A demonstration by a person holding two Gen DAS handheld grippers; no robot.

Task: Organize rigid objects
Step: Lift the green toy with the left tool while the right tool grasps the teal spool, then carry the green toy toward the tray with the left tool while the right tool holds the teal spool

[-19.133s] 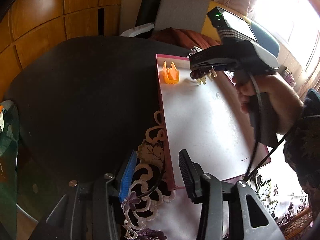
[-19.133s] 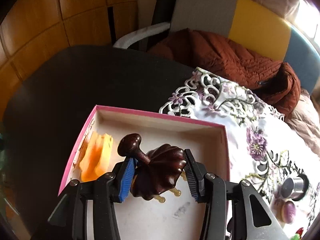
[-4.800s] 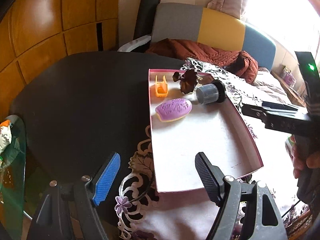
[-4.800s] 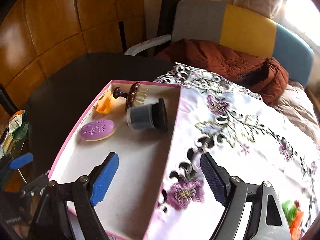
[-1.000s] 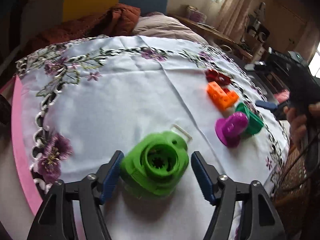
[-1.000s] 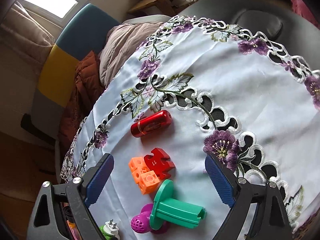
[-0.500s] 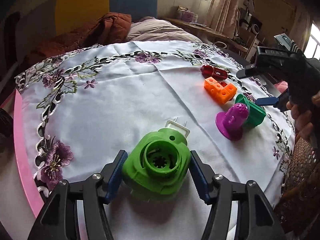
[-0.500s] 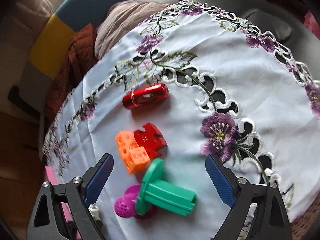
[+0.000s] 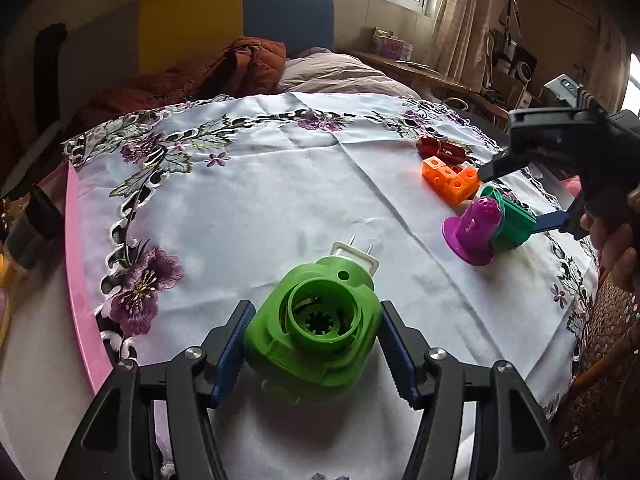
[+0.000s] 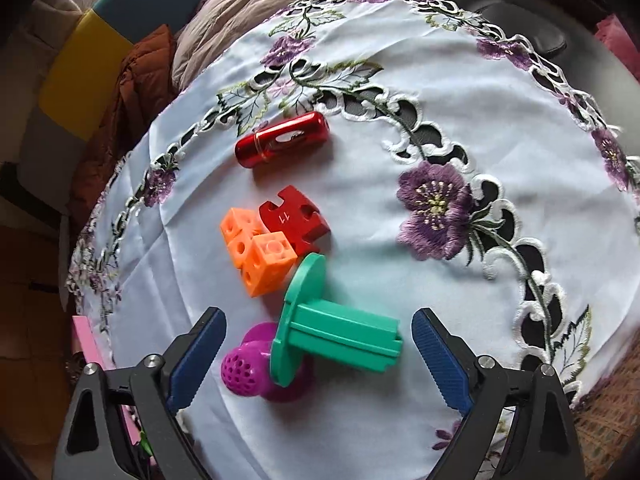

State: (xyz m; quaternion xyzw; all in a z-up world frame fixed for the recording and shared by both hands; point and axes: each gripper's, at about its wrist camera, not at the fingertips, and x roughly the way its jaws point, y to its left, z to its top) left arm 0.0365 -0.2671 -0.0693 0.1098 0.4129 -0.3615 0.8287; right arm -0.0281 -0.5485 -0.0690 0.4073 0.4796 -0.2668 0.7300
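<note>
A green plug-in device (image 9: 320, 360) with white prongs lies on the embroidered tablecloth (image 9: 280, 200). My left gripper (image 9: 315, 310) is shut on it, and both blue pads press on its sides. To the right lies a teal flanged piece (image 10: 340, 336) on its side, leaning on a purple perforated piece (image 10: 244, 368). My right gripper (image 10: 320, 320) hangs over the teal piece with its jaws closing. The piece sits between the pads and neither pad touches it. In the left wrist view, a hand holds the right gripper (image 9: 514, 200) over the teal piece (image 9: 516, 224).
Orange linked cubes (image 10: 256, 252), a red puzzle block (image 10: 296, 220) and a red metal cylinder (image 10: 282, 144) lie just beyond the teal piece. The pink tray's rim (image 9: 80, 280) runs along the cloth's left side. A bed and jacket lie past the table.
The left jaws have shut onto the green device. The right gripper has dropped closer over the teal and purple pieces, and its jaws have narrowed around them.
</note>
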